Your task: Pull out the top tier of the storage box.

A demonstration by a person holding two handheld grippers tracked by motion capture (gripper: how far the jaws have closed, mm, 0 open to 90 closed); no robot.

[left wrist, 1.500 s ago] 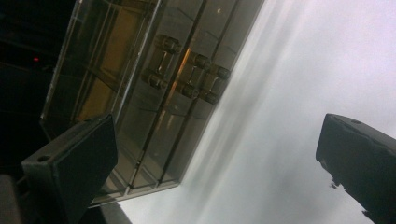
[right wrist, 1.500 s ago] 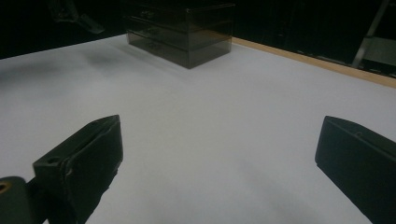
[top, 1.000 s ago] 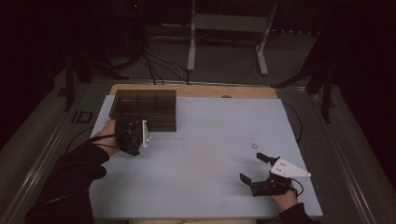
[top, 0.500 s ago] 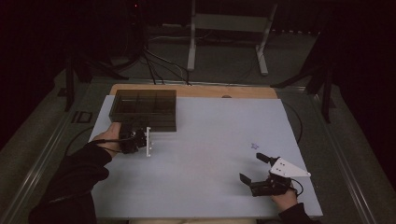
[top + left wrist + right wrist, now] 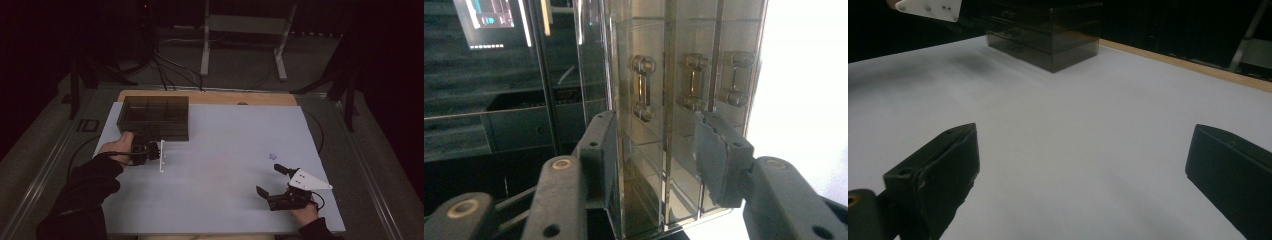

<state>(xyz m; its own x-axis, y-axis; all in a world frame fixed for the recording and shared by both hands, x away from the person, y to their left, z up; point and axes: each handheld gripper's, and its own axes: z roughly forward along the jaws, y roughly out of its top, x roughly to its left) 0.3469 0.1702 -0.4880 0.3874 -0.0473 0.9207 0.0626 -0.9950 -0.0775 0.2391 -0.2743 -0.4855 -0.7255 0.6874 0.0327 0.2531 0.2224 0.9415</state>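
Observation:
A smoky see-through drawer box [image 5: 155,117] stands at the far left of the white table [image 5: 225,150]. In the left gripper view its drawer fronts [image 5: 684,100] carry three metal handles. My left gripper [image 5: 150,143] lies on its side against the box's near face. Its jaws have just been closing, and they straddle part of the box front [image 5: 656,170]. The pads [image 5: 719,165] do not clearly press on it. My right gripper [image 5: 268,179] rests low at the near right, jaws wide open [image 5: 1083,165] over bare table. The box [image 5: 1048,30] sits far ahead of it.
A wooden strip [image 5: 240,97] runs along the table's far edge, with a metal stand [image 5: 240,30] and cables on the floor behind it. A small purple mark [image 5: 272,156] lies on the table near the right gripper. A broad white surface stretches between the two hands.
The left gripper has rolled onto its side in front of the box, so its white plate now shows edge-on. The right gripper has stayed where it was.

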